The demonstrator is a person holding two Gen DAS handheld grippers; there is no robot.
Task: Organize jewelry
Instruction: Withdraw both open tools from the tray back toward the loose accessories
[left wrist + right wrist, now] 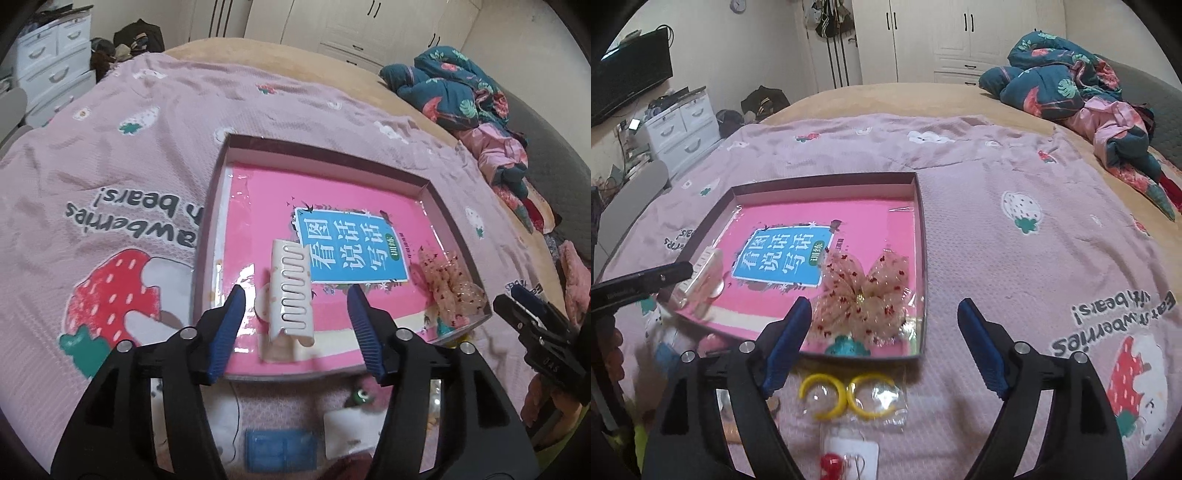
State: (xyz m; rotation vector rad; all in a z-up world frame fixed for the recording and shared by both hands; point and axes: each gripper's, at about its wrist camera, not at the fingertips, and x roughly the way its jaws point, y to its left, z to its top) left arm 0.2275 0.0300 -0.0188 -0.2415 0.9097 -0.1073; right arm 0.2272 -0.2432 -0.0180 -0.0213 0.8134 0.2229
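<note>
A shallow box (325,153) (921,236) with a pink book inside lies on the bed. A white claw hair clip (290,291) (701,275) lies in the box near its front left. A sheer spotted bow (448,286) (864,295) lies at its front right. My left gripper (295,295) is open and empty, its fingers either side of the hair clip. My right gripper (886,314) is open and empty, above the box's front right corner. Yellow hoop earrings in a clear bag (849,397) and a card with a red piece (846,458) lie in front of the box.
A pink strawberry blanket (1015,258) covers the bed. A blue case (280,448), a white card (347,430) and a small green item (360,395) lie before the box. A teal floral quilt (1071,85) is heaped at the far right. White drawers (679,129) stand at the left.
</note>
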